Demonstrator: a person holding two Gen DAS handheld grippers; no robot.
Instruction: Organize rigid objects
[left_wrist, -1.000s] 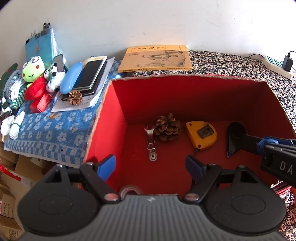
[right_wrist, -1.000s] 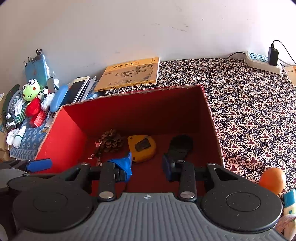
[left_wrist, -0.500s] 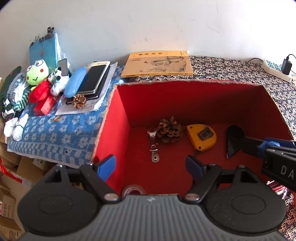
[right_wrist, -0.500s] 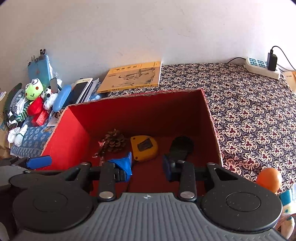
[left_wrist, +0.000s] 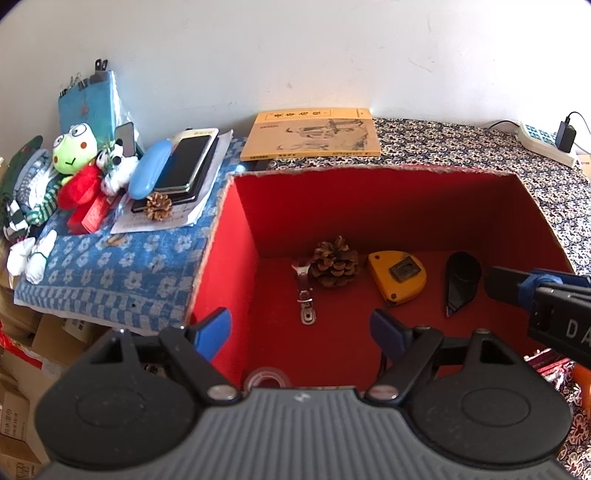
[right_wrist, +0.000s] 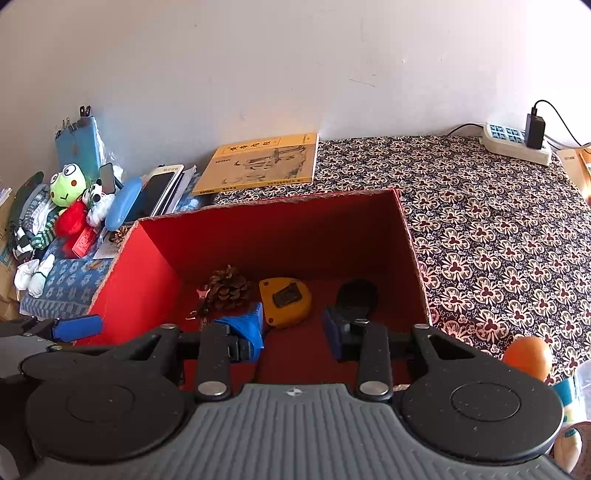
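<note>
A red-lined cardboard box (left_wrist: 236, 236) sat on the floral-clothed counter (right_wrist: 498, 229) by a white wall (right_wrist: 258, 55), holding a brown pinecone (left_wrist: 334, 262). Left gripper (left_wrist: 301, 330) and right gripper (right_wrist: 293, 328) hovered spread and empty over its near rim.

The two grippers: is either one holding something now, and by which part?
Nothing is held. The left gripper and the right gripper both hang open above the red box.
</note>
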